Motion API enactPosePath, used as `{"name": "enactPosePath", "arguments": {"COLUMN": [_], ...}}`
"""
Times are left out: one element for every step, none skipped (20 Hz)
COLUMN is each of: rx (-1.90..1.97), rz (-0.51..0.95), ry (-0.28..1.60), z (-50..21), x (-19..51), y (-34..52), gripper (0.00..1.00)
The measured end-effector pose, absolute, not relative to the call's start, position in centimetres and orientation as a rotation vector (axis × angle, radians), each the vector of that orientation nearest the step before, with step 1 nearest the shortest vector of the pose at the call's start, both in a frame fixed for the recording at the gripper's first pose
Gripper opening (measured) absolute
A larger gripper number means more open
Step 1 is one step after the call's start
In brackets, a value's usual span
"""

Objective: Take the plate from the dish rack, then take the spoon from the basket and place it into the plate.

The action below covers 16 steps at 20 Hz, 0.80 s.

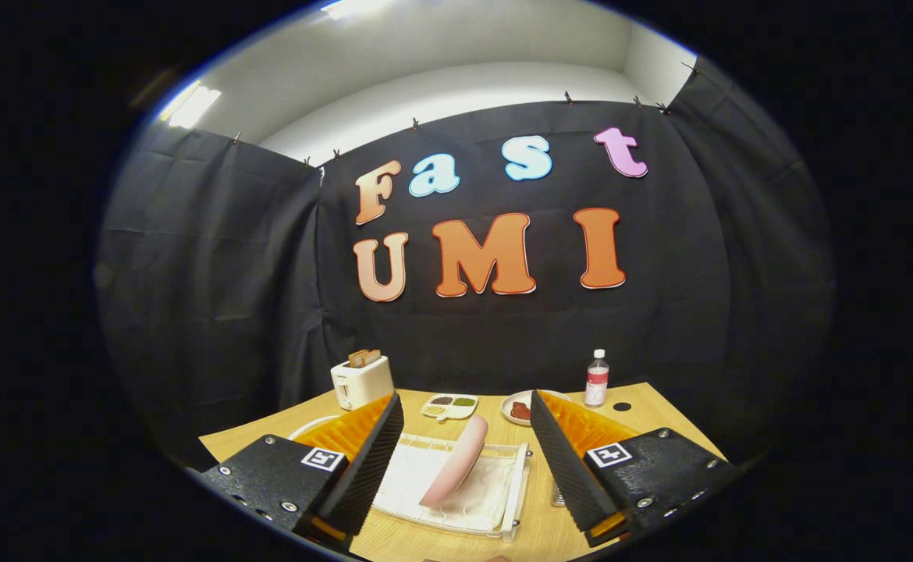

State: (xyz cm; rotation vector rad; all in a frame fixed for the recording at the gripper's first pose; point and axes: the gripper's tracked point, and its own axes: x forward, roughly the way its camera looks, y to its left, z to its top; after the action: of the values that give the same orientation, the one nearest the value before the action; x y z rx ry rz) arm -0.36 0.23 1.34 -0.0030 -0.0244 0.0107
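Pink plate (456, 460), white dish rack (456, 484), white toaster (361, 381), light wood table (644, 414)

Black cloth walls (214, 257), white lit ceiling (441, 47), wooden table (659, 414).

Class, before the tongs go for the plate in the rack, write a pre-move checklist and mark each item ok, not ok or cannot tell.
1. Tongs open wide: ok.
2. Plate on edge in the dish rack, between the fingers: ok.
3. Nothing held in the tongs: ok.
4. Toaster, sectioned dish and bottle stand beyond the rack, clear of the approach: ok.
5. Spoon and basket located: cannot tell.
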Motion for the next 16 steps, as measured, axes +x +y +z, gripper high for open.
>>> {"name": "enactPosePath", "arguments": {"rx": [-0.008, -0.009, -0.013, -0.02, -0.028, -0.032, -0.034, -0.034, -0.031, -0.027, -0.023, -0.02, -0.017, -0.015, -0.015, -0.013], "rz": [0.007, 0.005, 0.003, -0.001, 0.0, 0.001, 0.0, -0.002, -0.005, -0.001, 0.002, 0.002, 0.0, -0.002, -0.007, -0.013], "ry": [-0.037, -0.048, -0.053, -0.059, -0.064, -0.074, -0.073, -0.067, -0.06, -0.058, -0.053, -0.044, -0.039, -0.037, -0.031, -0.023], "z": [1.6, 1.8, 1.8, 1.8, 1.8, 2.0, 1.9, 1.7, 1.6, 1.6, 1.6, 1.5, 1.4, 1.4, 1.3, 1.0], "x": [-0.5, -0.6, -0.6, -0.9, -0.9, -1.0, -1.0, -1.0, -0.8, -0.7, -0.5, -0.5, -0.2, -0.1, 0.0, 0.3], "y": [0.3, 0.4, 0.4, 0.4, 0.5, 0.5, 0.5, 0.5, 0.5, 0.6, 0.6, 0.5, 0.4, 0.3, 0.1, -0.1], "gripper": [0.97, 0.97, 0.97, 0.97, 0.97, 0.97, 0.97, 0.97, 0.97, 0.97, 0.97, 0.97, 0.97, 0.97, 0.97, 0.97]}}
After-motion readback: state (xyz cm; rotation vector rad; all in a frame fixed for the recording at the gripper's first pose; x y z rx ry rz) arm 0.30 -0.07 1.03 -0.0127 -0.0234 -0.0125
